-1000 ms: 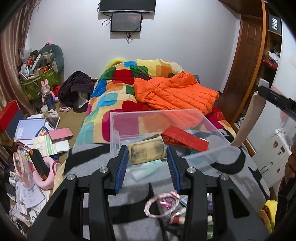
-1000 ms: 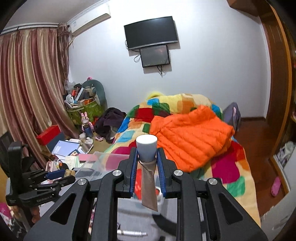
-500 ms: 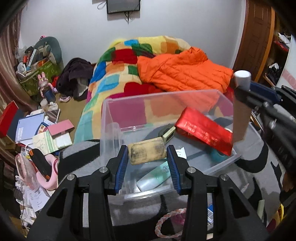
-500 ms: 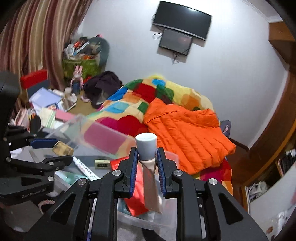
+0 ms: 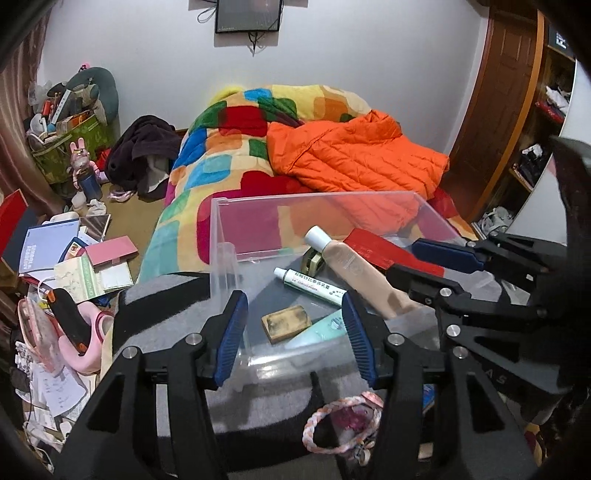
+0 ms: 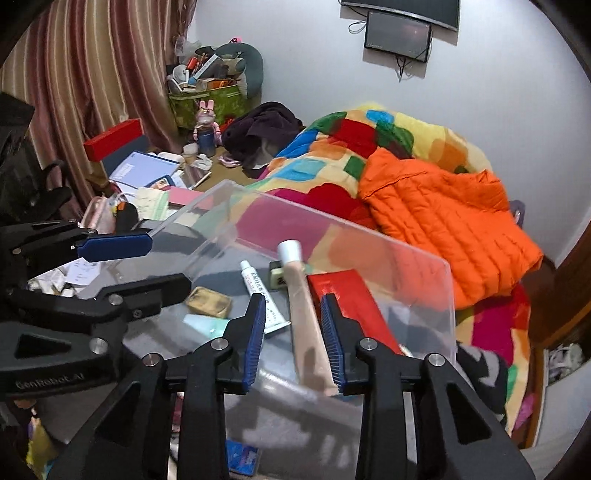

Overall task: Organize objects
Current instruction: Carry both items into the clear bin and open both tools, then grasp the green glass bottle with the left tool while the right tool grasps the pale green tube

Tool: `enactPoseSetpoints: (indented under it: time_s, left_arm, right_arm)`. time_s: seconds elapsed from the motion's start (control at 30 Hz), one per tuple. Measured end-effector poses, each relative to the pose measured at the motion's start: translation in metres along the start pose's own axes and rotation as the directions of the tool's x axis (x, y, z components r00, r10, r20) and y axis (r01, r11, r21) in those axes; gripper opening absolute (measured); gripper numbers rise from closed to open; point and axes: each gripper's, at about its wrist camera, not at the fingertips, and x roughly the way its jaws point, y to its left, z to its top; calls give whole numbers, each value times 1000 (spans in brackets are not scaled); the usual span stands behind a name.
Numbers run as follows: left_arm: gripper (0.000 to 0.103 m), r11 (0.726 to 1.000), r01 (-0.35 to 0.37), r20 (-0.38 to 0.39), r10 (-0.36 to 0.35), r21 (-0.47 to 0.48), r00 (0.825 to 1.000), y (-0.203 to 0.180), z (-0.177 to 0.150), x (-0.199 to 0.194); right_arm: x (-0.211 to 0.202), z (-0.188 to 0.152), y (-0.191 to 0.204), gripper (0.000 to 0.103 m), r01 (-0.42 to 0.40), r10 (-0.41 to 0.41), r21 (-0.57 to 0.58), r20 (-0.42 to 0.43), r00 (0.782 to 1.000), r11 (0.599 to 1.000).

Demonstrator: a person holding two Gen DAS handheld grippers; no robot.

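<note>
Hovering with jaws now spread and empty, the left gripper and right gripper have just dropped the tan block and beige tube inside the clear bin, toward twelve o'clock, finishing both placements.

You have an orange jacket lying on the patchwork quilt, and a screen on the wall.

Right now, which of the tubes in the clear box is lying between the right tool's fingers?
The beige tube with the white cap, the largest one; the white printed tube and the mint tube lie left of the right tool.
</note>
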Motion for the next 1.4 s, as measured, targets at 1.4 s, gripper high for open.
enactPoseSetpoints:
  time_s: [1.4]
  left_arm:
    - [91, 990, -78, 0, 79, 116, 997, -71, -140, -51]
  right_arm:
    - [-88, -196, -7, 64, 49, -34, 215, -72, 997, 975]
